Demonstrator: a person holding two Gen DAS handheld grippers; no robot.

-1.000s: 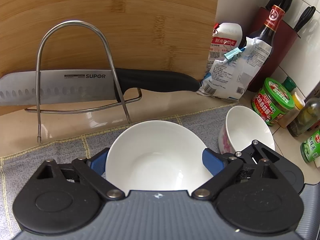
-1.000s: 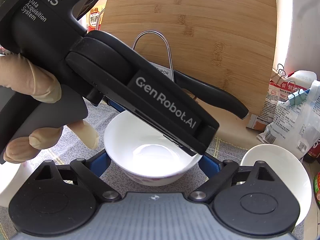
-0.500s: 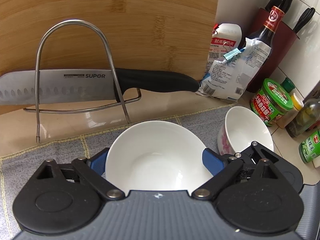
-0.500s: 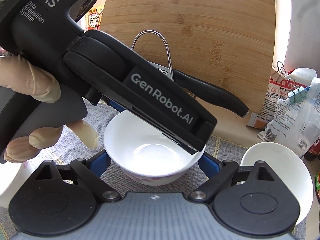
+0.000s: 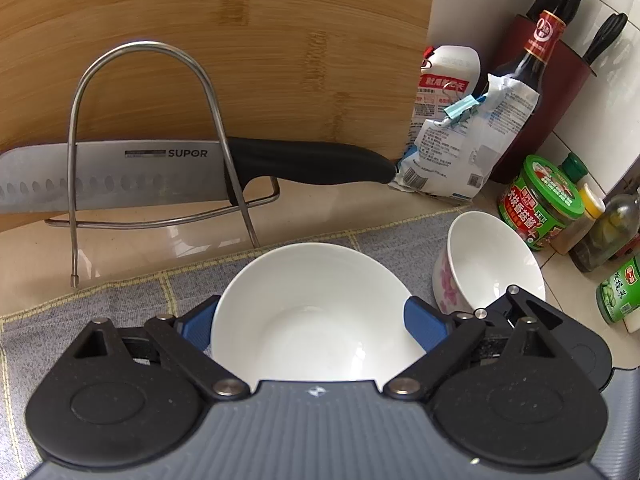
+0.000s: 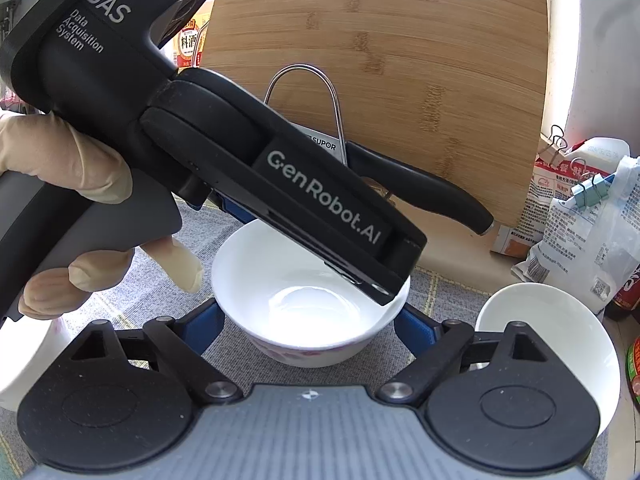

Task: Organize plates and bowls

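**Both grippers at 1 bowl, right one closing**

Left wrist view: the white bowl [image 5: 312,300] stands on the grey cloth [image 5: 120,300], directly ahead of the left gripper [image 5: 310,326] and centred between its 2 blue pads [image 5: 424,328]. The jaws are wide, and the bowl's rim covers the inner edge of each pad. So the pads are low beside the bowl's wall, but I cannot tell if they press on it. A second bowl [image 5: 492,264], with pink flowers on its outside, stands just beside the first one, on its right.

Right wrist view: the same bowl is also straight ahead of the right gripper [image 6: 310,326], between its 2 pads, 1 on each side. These jaws are closing, and the pads are just beside the wall. I see no sure contact, so I take it as not held yet. The left gripper, held by a gloved hand [image 6: 60,168], comes in from the upper left and hangs over the bowl, with its tip above the far-right part of the rim.

The bowl is round, so it has no long axis to line up with. What matters, I think, is that it sits centred in the right jaws while the left gripper lies across it from above. The right hand looks better placed to take it. A lift probably needs the left gripper clear of the rim first.
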